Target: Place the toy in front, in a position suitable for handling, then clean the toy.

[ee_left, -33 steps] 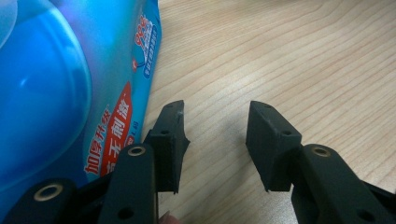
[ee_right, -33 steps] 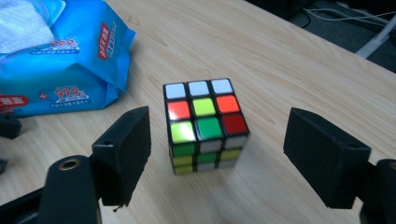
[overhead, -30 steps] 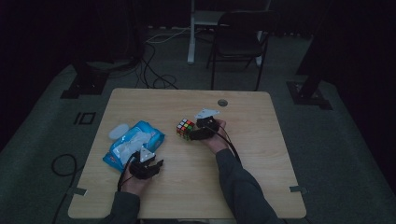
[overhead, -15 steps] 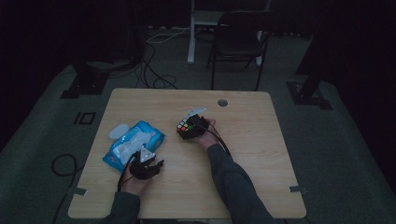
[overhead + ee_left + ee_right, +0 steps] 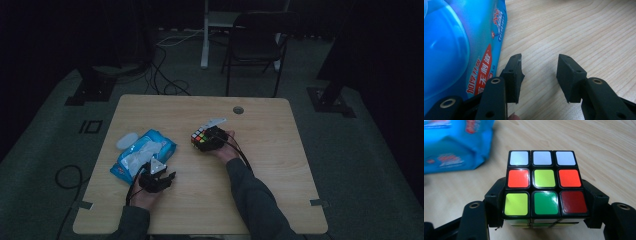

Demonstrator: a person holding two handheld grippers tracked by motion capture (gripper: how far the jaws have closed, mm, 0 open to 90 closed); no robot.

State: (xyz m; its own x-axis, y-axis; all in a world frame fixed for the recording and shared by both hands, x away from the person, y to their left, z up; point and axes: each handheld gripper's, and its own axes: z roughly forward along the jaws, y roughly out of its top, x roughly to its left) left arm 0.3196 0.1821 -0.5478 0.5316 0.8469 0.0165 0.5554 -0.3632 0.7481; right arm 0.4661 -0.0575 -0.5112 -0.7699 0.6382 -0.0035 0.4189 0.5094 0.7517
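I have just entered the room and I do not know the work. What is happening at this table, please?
A person sits at the wooden table with a claw in each hand. The right claw has just been closing and now grips a puzzle cube from both sides. The left claw stands open over bare wood, holding nothing, right beside a blue pack of wipes.

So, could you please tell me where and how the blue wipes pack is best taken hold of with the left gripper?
Probably by its near long edge, coming in low from the side. The blue wipes pack lies flat on the table, soft and wide, so only a thin edge looks likely to fit between the jaws. The left gripper stands open just beside that edge, with bare wood between its jaws.
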